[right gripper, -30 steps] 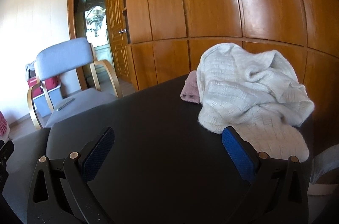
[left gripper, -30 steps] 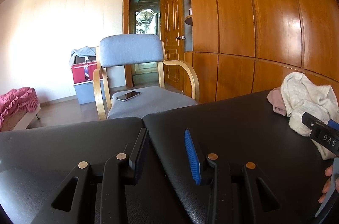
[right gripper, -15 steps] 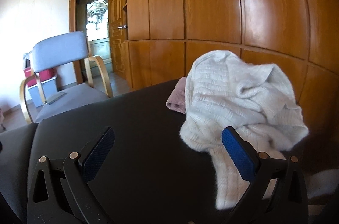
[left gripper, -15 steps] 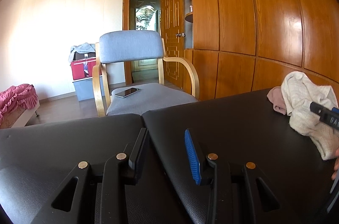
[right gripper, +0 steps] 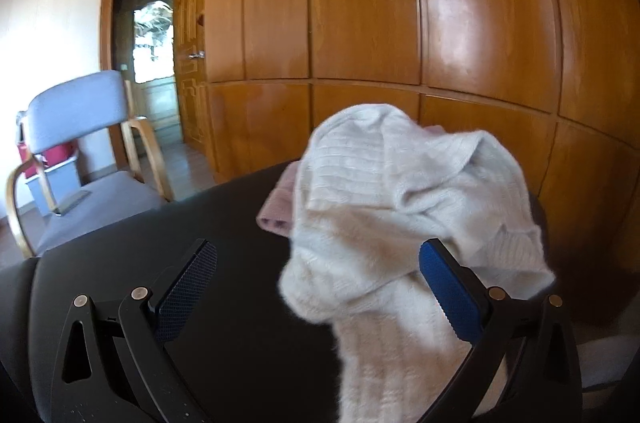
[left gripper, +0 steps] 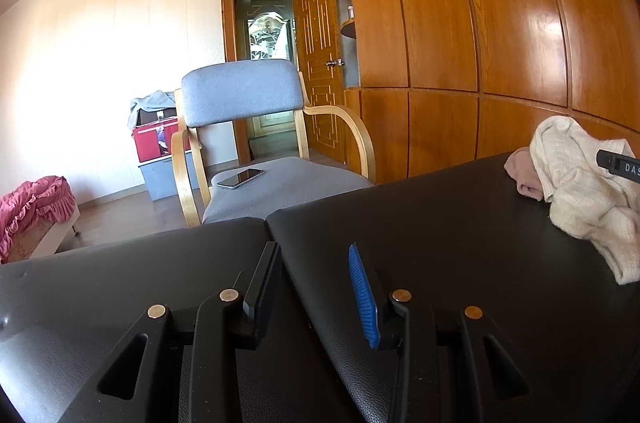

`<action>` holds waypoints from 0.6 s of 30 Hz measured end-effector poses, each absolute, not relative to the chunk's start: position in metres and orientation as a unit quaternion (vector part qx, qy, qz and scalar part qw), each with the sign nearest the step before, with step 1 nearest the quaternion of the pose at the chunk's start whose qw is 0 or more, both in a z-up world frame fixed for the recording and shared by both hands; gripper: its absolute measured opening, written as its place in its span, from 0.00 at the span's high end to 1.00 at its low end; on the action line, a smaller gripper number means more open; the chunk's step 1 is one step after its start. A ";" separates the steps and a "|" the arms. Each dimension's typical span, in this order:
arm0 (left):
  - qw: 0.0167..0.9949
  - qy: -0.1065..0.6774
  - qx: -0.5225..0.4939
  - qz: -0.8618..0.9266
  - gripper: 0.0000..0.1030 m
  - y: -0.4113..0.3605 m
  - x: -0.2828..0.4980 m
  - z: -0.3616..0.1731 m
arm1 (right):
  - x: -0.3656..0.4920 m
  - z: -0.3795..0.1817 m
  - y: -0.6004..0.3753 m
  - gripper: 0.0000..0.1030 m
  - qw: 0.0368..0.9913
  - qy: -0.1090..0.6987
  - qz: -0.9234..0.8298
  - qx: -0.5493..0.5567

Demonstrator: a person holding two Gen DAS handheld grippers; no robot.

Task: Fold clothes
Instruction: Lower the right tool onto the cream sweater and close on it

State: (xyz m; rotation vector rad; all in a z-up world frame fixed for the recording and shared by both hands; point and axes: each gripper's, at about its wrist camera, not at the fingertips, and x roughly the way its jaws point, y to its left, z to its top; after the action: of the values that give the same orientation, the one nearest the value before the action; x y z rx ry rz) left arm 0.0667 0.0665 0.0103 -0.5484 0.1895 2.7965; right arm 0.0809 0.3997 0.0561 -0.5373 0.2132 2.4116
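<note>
- Here, your right gripper stands with jaws spread wide just before the cream sweater; a fold hangs between the pads, pinched by neither.
- The sweater is heaped on the black table, at the edge nearest the wooden wardrobe, over a pink garment.
- Your left gripper hangs over the table with its jaws apart, holding nothing, well away from the sweater.

Glossy wooden wardrobe panels fill the right wall. A grey armchair with bentwood arms stands before the open doorway. Sunlight washes the pale wall; storage boxes sit beneath.
</note>
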 end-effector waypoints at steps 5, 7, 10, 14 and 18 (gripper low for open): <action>0.143 0.065 -0.192 0.969 0.66 0.066 0.066 0.010 | 0.080 0.058 0.412 0.00 0.339 0.084 0.914 -0.205; 0.143 0.065 -0.191 0.969 0.66 0.066 0.066 0.010 | 0.077 0.058 0.417 0.00 0.341 0.083 0.913 -0.207; 0.142 0.065 -0.191 0.969 0.66 0.066 0.066 0.009 | 0.072 0.061 0.424 0.00 0.342 0.078 0.912 -0.210; 0.142 0.066 -0.193 0.969 0.66 0.066 0.066 0.008 | 0.066 0.064 0.431 0.00 0.333 0.078 0.916 -0.209; 0.143 0.064 -0.194 0.968 0.66 0.065 0.066 0.009 | 0.060 0.067 0.445 0.00 0.326 0.079 0.918 -0.213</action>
State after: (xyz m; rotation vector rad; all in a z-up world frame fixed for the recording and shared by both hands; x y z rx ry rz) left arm 0.0657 0.0647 0.0086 -0.5599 0.1857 2.7938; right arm 0.0602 0.4449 0.0668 -0.5583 0.2069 2.4058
